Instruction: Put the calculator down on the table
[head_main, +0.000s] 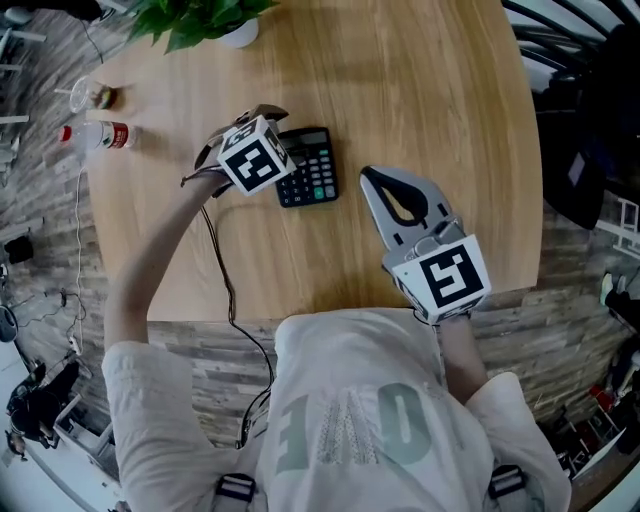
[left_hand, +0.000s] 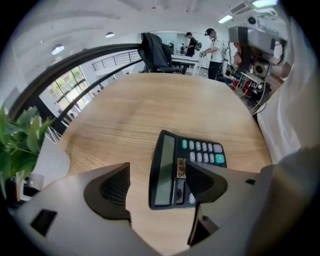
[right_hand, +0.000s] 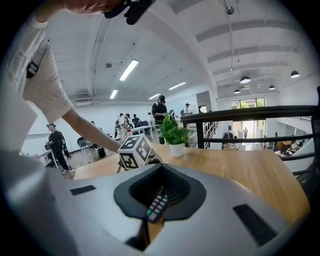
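Observation:
A black calculator (head_main: 312, 168) with green keys lies flat on the round wooden table (head_main: 430, 90), display toward the left. My left gripper (left_hand: 156, 189) points steeply down just above it, jaws spread wide and open. In the left gripper view the calculator (left_hand: 172, 170) shows between the jaws, the right finger (left_hand: 206, 182) overlapping its keys, with no pad pressing on it. My right gripper (head_main: 372, 180) hovers to the calculator's right, tips together and shut on nothing. In the right gripper view a strip of the calculator (right_hand: 157, 206) shows through the gap between its pads.
A potted plant (head_main: 205, 20) stands at the table's far edge. A plastic bottle (head_main: 100, 135) and a clear cup (head_main: 88, 95) lie at the far left rim. A cable (head_main: 228, 290) hangs from the left gripper. The table's near edge (head_main: 330, 305) is close to my body.

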